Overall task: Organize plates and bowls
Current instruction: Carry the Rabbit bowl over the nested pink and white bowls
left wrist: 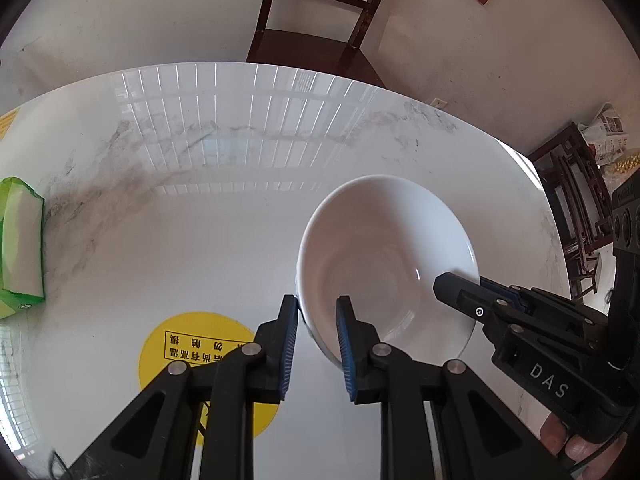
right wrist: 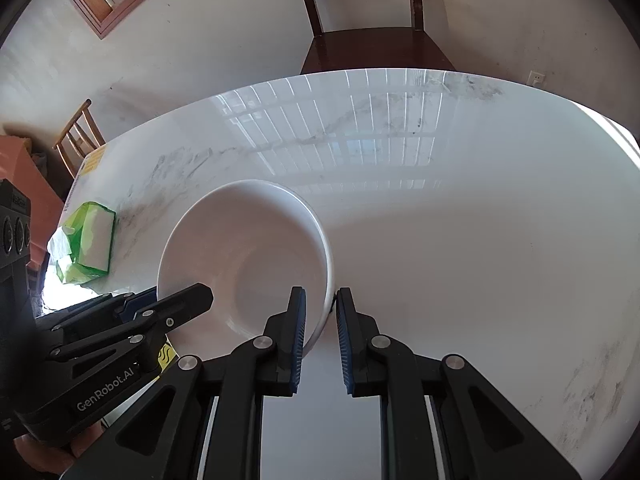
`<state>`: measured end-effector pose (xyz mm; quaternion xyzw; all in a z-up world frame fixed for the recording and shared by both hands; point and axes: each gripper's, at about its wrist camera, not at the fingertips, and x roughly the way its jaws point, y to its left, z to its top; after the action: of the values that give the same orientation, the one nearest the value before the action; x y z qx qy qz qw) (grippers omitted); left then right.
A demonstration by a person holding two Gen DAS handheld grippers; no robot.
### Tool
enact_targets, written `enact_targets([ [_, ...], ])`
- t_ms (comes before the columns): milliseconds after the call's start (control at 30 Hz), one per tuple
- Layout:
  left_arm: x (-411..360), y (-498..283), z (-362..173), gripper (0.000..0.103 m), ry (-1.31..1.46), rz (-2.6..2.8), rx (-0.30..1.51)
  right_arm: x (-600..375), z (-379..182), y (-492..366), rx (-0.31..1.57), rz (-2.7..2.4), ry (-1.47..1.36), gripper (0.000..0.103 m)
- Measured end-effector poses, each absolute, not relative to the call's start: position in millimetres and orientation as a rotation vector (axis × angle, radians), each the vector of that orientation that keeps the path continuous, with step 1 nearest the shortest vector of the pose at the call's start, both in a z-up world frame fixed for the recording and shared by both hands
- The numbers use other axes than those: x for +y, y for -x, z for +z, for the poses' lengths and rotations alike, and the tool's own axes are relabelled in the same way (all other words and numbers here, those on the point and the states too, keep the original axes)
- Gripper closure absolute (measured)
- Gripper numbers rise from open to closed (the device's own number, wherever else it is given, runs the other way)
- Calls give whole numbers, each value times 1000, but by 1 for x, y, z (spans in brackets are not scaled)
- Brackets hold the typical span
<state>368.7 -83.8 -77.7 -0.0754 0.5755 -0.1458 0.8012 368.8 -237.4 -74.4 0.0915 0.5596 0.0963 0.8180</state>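
- Two sets of fingers are mine here, one in each hand, and both are narrowed onto the rim of the same white bowl [left wrist: 384, 264].
- My left gripper [left wrist: 317, 312] straddles the bowl's near left edge: one blue-padded finger [left wrist: 290, 344] sits outside the wall, the other inside the hollow, with the rim between them. The pads look pressed to the wall near their tips.
- My right gripper [right wrist: 321, 304] does the same on the opposite edge: its left finger [right wrist: 298, 332] is inside the bowl, its right one outside, and the thin rim runs through the slim gap between the pads.
- In the left wrist view my right gripper reaches in from the lower right, its tip over the bowl's far rim; part of my hand [left wrist: 568, 444] shows beneath it.
- The bowl stands upright on the glossy white marbled table [right wrist: 480, 240], so it lies between my two grippers, clamped at both sides.
- Just beside the bowl, under my left fingers, a round yellow sticker [left wrist: 176, 344] with black print lies on the table.
- Well apart at the table's left edge lies a green and white packet [left wrist: 20, 240].
- Beyond the far edge of the table stands a dark wooden chair [right wrist: 368, 40] against a pale wall.
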Motion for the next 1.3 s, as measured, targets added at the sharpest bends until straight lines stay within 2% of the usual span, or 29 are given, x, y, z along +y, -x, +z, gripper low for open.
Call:
enact_targets([
  [733,-92,-275,13,83,76,-342,1156,-230,6,-278,1119,181,-126,88],
  [1300,-79,-162,54,83,69,-359,1119,-224,52,-170,1068,174,-90,88],
])
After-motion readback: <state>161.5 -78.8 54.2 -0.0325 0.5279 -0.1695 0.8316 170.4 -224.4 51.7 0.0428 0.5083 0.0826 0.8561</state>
